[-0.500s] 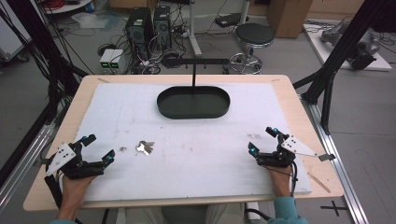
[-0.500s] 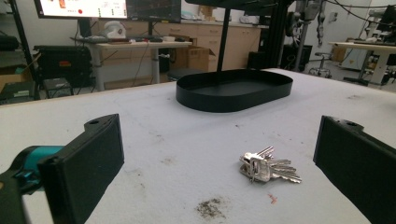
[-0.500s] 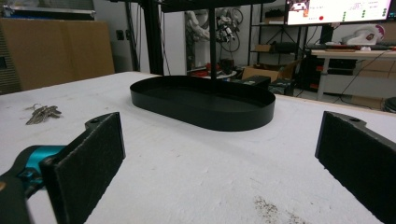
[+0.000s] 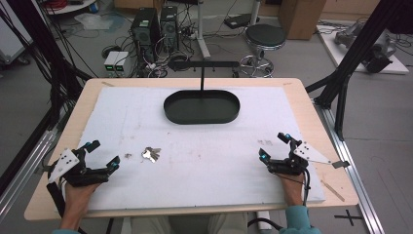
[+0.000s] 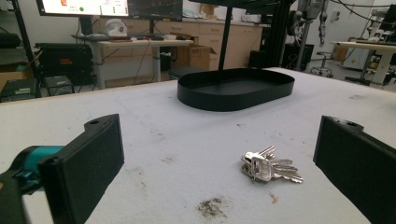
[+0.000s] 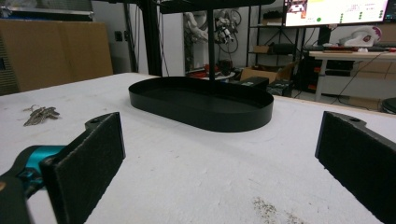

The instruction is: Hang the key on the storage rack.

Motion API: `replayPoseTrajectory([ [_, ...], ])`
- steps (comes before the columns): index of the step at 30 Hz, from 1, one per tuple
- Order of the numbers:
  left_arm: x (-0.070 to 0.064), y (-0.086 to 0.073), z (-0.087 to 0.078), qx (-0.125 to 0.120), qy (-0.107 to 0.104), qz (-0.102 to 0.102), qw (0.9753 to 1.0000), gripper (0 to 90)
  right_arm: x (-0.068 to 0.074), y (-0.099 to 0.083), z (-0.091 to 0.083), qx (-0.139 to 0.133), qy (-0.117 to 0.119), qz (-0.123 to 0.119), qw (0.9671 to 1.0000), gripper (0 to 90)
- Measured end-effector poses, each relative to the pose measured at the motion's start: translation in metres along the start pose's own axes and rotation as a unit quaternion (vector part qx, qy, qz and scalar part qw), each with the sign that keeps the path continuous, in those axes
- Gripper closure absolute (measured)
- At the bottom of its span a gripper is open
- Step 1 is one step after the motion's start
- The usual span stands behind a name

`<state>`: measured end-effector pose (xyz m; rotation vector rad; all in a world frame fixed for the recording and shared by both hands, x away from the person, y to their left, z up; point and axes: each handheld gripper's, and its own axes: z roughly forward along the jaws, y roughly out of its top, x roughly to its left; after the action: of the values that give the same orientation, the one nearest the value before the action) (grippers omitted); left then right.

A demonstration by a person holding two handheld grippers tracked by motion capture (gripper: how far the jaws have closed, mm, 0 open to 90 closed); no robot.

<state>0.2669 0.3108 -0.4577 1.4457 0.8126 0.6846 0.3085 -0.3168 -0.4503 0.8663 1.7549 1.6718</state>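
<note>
Opening step, probably: both jaws spread wide, left gripper (image 4: 100,155) near the small bunch of silver metal keys (image 5: 268,165) (lying loose on white foam, well short of the black oval metal tray (image 4: 201,107)); right gripper (image 4: 273,146) idle. Next: closing in, pinching the bunch.

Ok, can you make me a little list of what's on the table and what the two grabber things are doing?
keys: bunch of silver keys lying on the white mat, nearer the left side
tray: empty black oval tray at the far middle
left gripper: open, low near the table, close to the keys, holding nothing
right gripper: open, low near the table, holding nothing
</note>
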Motion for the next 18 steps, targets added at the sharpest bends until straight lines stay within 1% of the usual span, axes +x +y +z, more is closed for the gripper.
replayPoseTrajectory([
  [5, -0.001, 0.0, 0.0, -0.004, -0.001, 0.001, 1.0, 2.2, 0.0, 0.0, 0.0, 0.0, 0.001, 0.003, 1.0, 0.6],
  [8, 0.001, 0.0, 0.0, -0.002, 0.001, -0.008, 1.0, 2.2, 0.0, 0.0, 0.0, 0.0, 0.002, 0.005, 1.0, 0.6],
  [9, 0.002, 0.001, 0.001, 0.001, 0.002, -0.011, 0.9999, 2.2, 0.0, 0.0, 0.0, 0.0, 0.002, 0.005, 1.0, 0.6],
  [11, 0.002, 0.004, 0.002, 0.014, 0.006, -0.004, 0.9999, 2.2, 0.0, 0.0, 0.0, 0.0, 0.002, 0.004, 1.0, 0.6],
  [12, 0.002, 0.01, 0.003, 0.022, -0.002, 0.0, 0.9998, 2.2, 0.0, 0.0, 0.0, 0.0, 0.001, 0.003, 1.0, 0.6],
  [13, 0.002, 0.01, 0.003, 0.022, -0.002, 0.0, 0.9998, 2.2, 0.0, 0.0, 0.0, 0.0, 0.001, 0.003, 1.0, 0.6],
  [14, 0.003, 0.015, 0.003, 0.026, -0.007, 0.003, 0.9996, 2.2, 0.0, 0.0, 0.0, 0.0, 0.001, 0.004, 1.0, 0.6],
  [18, 0.003, 0.037, 0.007, 0.053, -0.021, 0.02, 0.9982, 2.2, 0.0, 0.0, 0.0, 0.0, 0.002, 0.005, 1.0, 0.6],
])
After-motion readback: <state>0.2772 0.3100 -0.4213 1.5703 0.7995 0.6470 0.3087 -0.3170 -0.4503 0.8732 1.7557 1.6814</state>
